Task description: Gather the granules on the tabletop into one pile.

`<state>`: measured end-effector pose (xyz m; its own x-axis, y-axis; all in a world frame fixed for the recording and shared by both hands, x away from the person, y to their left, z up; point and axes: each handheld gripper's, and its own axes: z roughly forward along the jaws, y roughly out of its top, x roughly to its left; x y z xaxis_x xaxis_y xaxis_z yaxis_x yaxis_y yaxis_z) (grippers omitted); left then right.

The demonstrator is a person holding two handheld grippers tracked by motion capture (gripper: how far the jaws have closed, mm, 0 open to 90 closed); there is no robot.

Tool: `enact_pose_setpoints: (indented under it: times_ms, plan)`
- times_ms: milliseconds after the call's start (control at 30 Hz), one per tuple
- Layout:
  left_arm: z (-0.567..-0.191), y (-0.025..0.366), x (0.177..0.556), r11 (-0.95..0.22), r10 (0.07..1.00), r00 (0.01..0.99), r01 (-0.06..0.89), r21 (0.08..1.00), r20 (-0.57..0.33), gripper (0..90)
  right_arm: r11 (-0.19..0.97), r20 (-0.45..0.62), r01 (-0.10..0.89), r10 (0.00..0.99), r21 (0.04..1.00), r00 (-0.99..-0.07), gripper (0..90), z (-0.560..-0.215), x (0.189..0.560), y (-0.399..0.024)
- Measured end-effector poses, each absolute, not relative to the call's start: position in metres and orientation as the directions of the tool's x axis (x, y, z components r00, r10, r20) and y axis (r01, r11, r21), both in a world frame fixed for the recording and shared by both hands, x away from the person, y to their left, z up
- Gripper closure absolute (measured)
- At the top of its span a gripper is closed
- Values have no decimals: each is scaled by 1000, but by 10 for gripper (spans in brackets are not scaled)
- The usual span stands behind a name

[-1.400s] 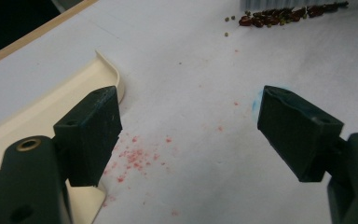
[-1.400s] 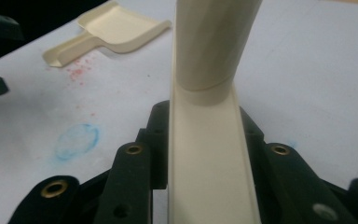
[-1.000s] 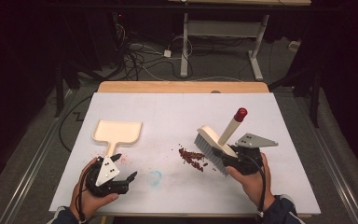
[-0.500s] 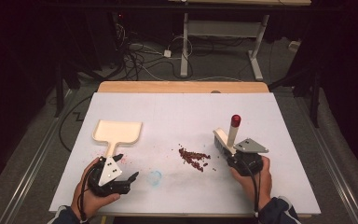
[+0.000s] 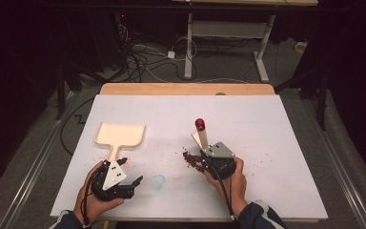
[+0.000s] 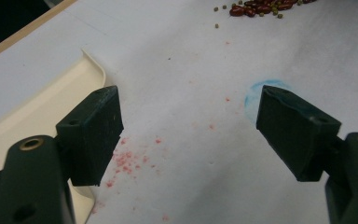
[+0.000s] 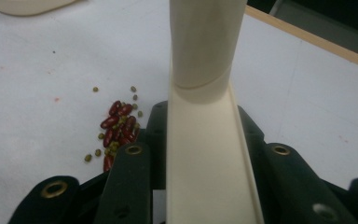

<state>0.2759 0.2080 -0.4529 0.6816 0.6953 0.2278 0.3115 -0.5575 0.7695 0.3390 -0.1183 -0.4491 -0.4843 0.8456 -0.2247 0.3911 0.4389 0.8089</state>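
High view: brush (image 5: 201,135) handle points away from right claw (image 5: 208,153).

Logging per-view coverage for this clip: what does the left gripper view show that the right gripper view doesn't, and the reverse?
Left gripper view alone: the open left gripper, a blue mark and red speckles on the paper. Right gripper view alone: the right gripper shut on the brush handle. Both: the beans, the cream dustpan and the white table.
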Motion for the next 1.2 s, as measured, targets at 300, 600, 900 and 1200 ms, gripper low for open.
enact_pose_setpoints:
  times_ms: [300, 600, 900, 1200]
  plan:
    - [-454, 208, 276, -569, 692, 684, 318, 759, 232, 215, 396, -207, 366, 864, 842, -458, 677, -431, 344, -136]
    - [-455, 209, 276, -579, 687, 684, 314, 752, 244, 213, 400, -125, 311, 763, 862, -634, 677, -407, 325, -195]
    - [-454, 209, 276, -582, 685, 685, 308, 752, 249, 213, 480, -44, 142, 356, 866, -934, 675, -416, 304, -200]
    - [-455, 210, 277, -577, 683, 690, 312, 755, 237, 214, 544, -42, 52, 159, 838, -986, 676, -447, 327, -174]
